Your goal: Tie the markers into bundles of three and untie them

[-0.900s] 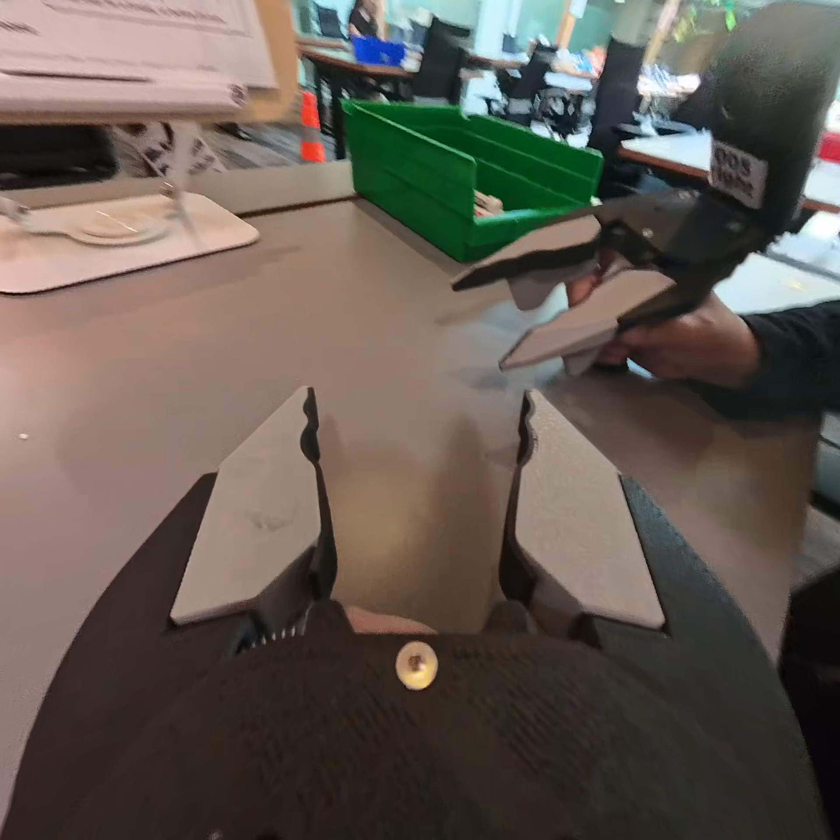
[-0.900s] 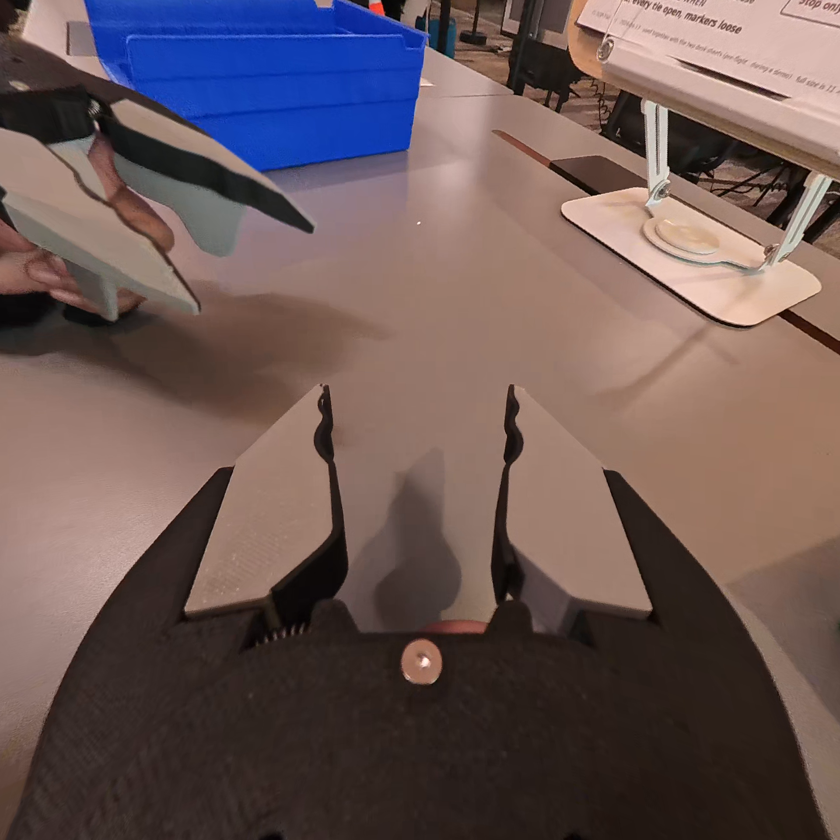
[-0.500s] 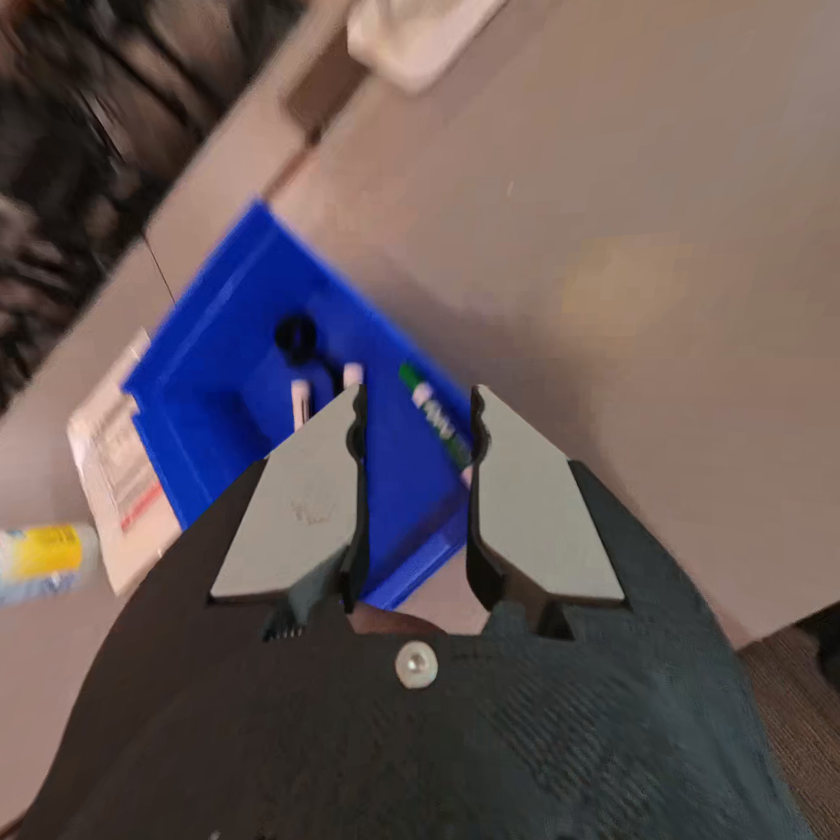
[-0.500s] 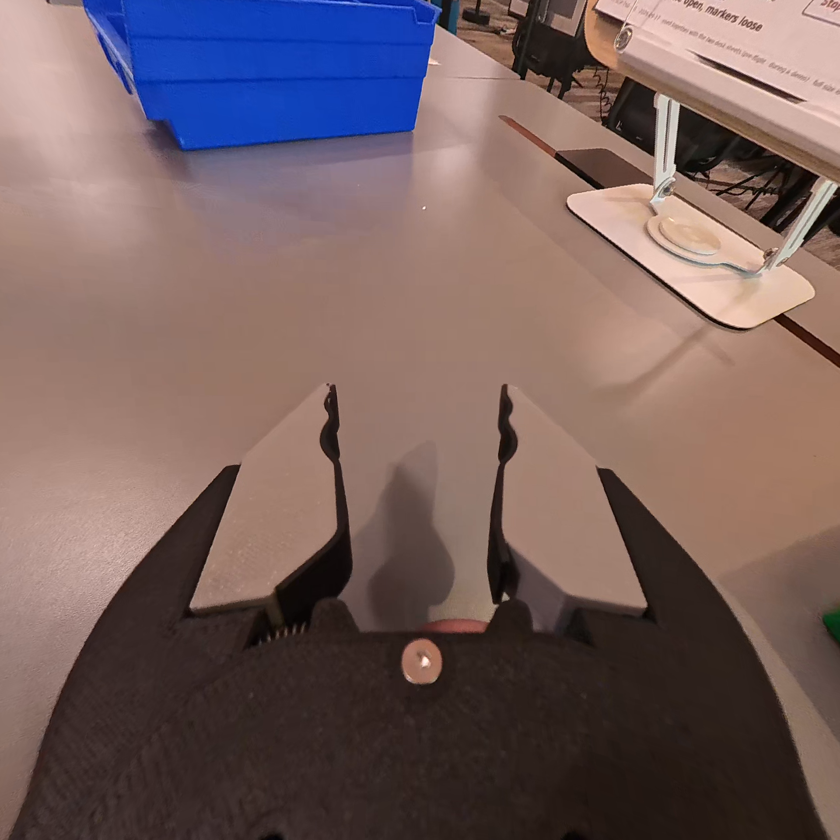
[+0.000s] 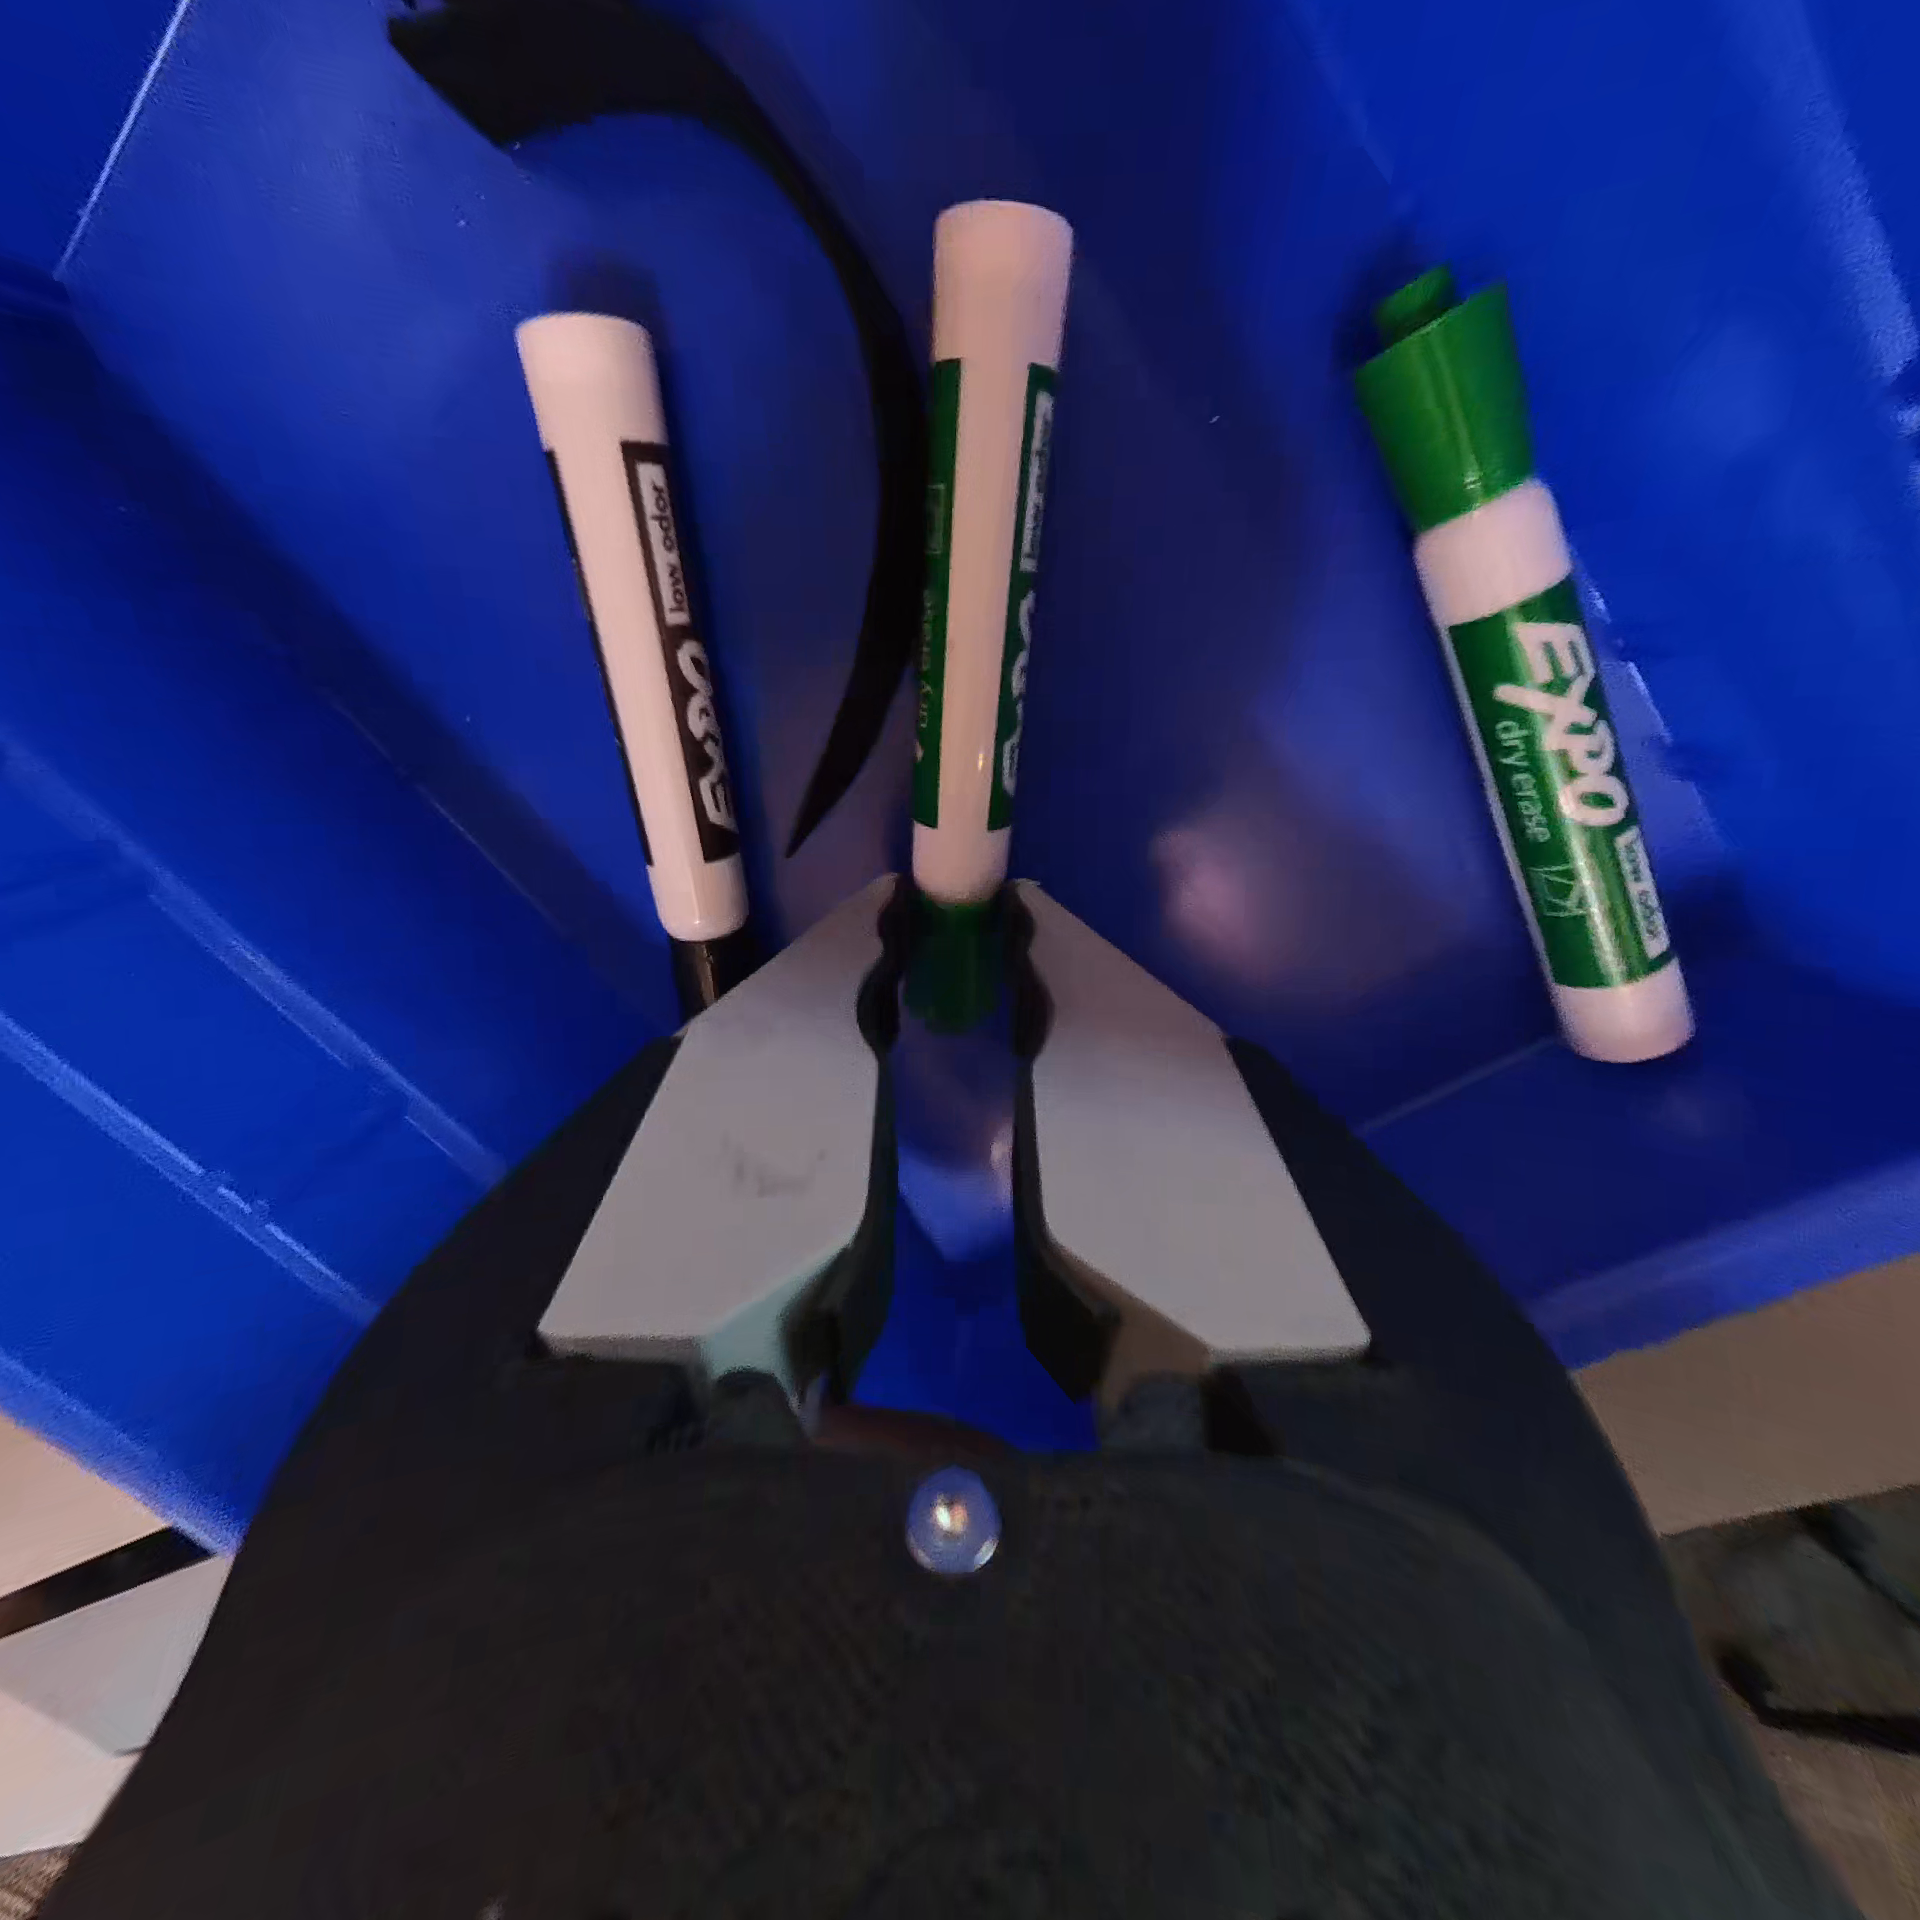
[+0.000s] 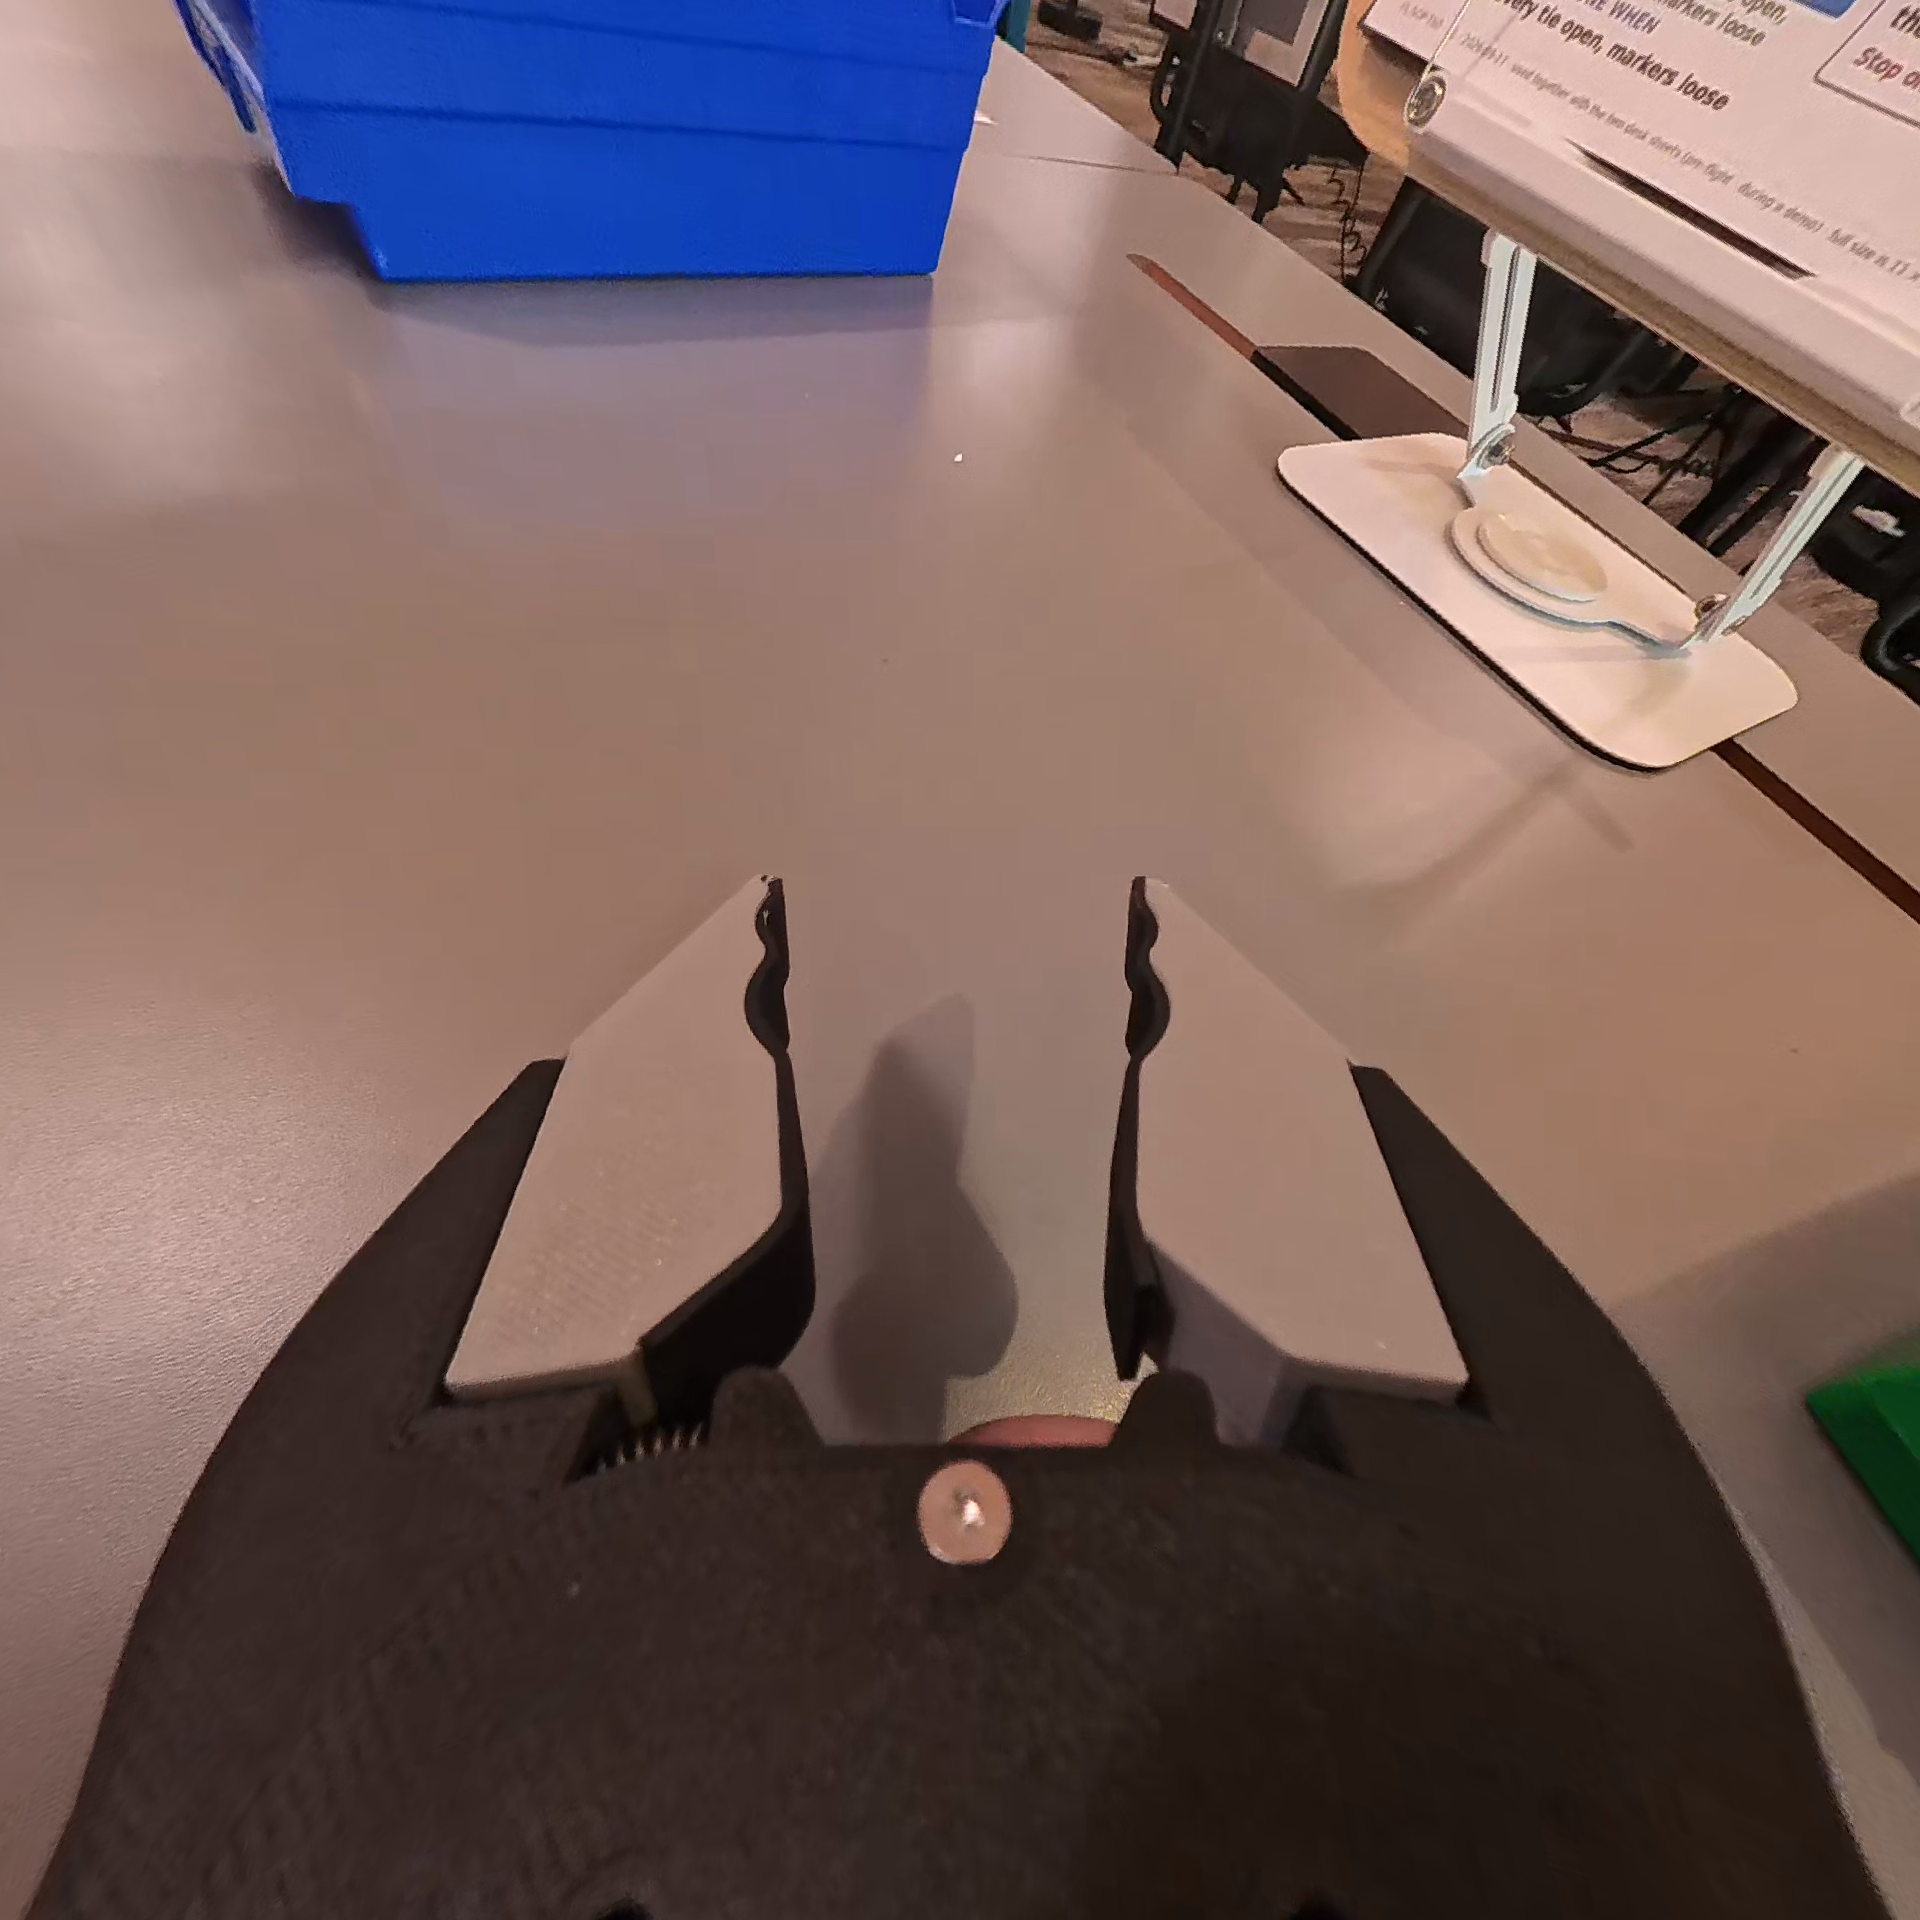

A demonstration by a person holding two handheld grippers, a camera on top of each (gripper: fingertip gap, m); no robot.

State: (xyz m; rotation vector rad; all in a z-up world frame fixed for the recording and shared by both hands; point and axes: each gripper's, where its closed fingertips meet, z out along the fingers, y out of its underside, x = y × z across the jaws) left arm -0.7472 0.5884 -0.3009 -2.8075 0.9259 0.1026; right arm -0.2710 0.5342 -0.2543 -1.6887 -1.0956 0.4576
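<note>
Inside the blue bin [image 5: 1247, 312], the green cap of a marker [image 5: 982, 540] is clamped by the left gripper [image 5: 954, 935]. The right gripper [image 6: 956, 935] is held wide and bare above the desk [image 6: 623, 623].

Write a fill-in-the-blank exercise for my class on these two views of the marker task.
1. The markers lie inside a ____ bin.
2. The left hand-held gripper has the middle marker's ____ cap between its fingers.
3. The bin holds ____ markers.
4. The right hand-held gripper is open above the bare ____.

Missing words: blue; green; three; table
</note>
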